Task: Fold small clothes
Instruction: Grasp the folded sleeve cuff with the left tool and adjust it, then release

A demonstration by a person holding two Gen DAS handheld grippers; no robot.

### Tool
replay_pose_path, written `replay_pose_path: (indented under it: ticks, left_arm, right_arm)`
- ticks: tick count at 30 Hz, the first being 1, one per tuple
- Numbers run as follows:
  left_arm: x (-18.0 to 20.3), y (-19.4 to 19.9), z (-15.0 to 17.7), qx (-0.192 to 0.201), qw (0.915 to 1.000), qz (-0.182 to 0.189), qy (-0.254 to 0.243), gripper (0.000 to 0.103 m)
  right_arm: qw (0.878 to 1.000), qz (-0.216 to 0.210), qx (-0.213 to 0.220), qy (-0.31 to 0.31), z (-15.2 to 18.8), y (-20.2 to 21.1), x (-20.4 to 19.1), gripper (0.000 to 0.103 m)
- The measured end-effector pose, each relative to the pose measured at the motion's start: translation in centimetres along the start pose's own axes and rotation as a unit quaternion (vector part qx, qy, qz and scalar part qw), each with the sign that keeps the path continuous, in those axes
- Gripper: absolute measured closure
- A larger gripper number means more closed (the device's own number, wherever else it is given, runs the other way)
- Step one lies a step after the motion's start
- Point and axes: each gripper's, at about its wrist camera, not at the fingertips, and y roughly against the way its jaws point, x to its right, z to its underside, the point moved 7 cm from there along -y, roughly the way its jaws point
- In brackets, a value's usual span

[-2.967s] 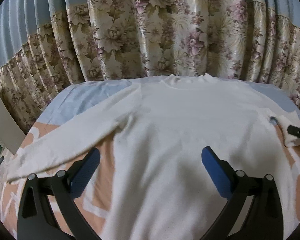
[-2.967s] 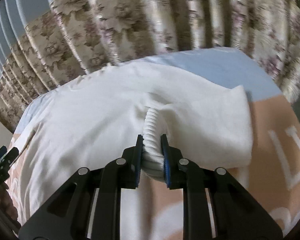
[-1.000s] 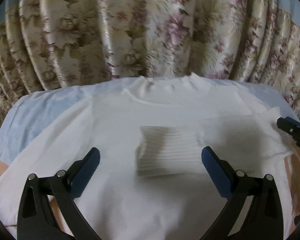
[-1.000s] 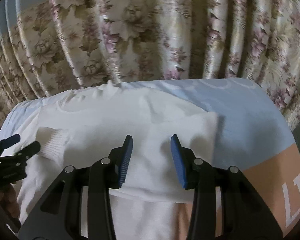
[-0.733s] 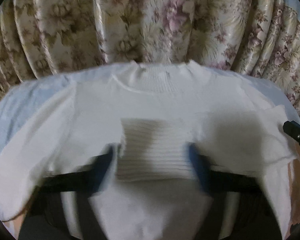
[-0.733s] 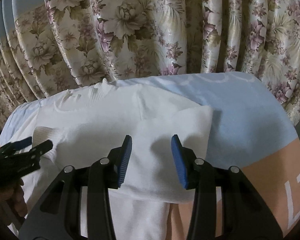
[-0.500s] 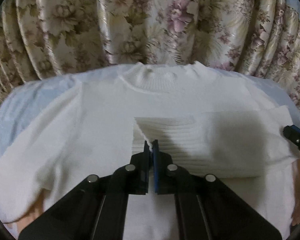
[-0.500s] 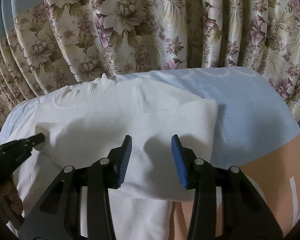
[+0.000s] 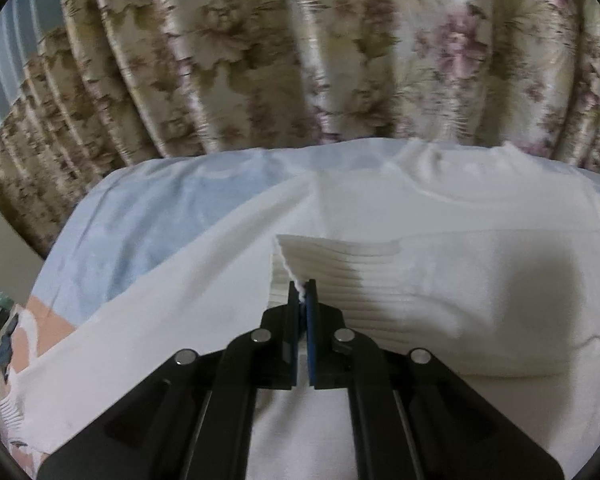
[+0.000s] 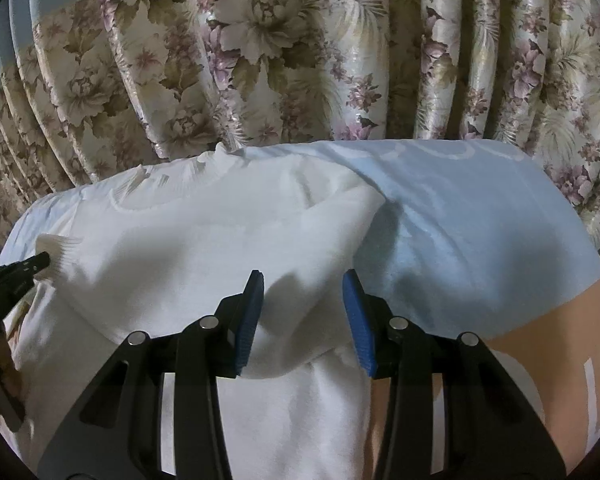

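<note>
A white knit sweater (image 9: 440,208) lies flat on the bed, collar toward the curtain. Its right sleeve is folded across the chest, ending in a ribbed cuff (image 9: 340,272). My left gripper (image 9: 302,290) is shut on the edge of that ribbed cuff. The left sleeve (image 9: 160,300) still stretches out to the left. In the right wrist view the sweater (image 10: 220,248) fills the left half, and my right gripper (image 10: 302,288) is open and empty above the folded sleeve's shoulder fold. The left gripper's tip (image 10: 28,266) shows at the far left, on the cuff (image 10: 58,248).
The bed cover (image 10: 480,220) is light blue toward the back and peach with white letters (image 10: 540,360) at the front right. A floral curtain (image 10: 300,60) hangs close behind the bed. A pale wall edge (image 9: 0,252) stands at the left.
My left gripper closed on the ribbed cuff and has pulled it leftward across the chest. My right gripper let go of the sleeve earlier and stays open over the shoulder fold.
</note>
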Motion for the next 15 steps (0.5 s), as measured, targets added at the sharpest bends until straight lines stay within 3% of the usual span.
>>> replay_pose_path:
  ticks: [15]
  left_arm:
    - [-3.8, 0.3, 0.9, 0.002, 0.9983, -0.048, 0.034, 0.100]
  right_arm:
    - [1.000, 0.012, -0.021, -0.013, 1.0, -1.4, 1.1, 0.057]
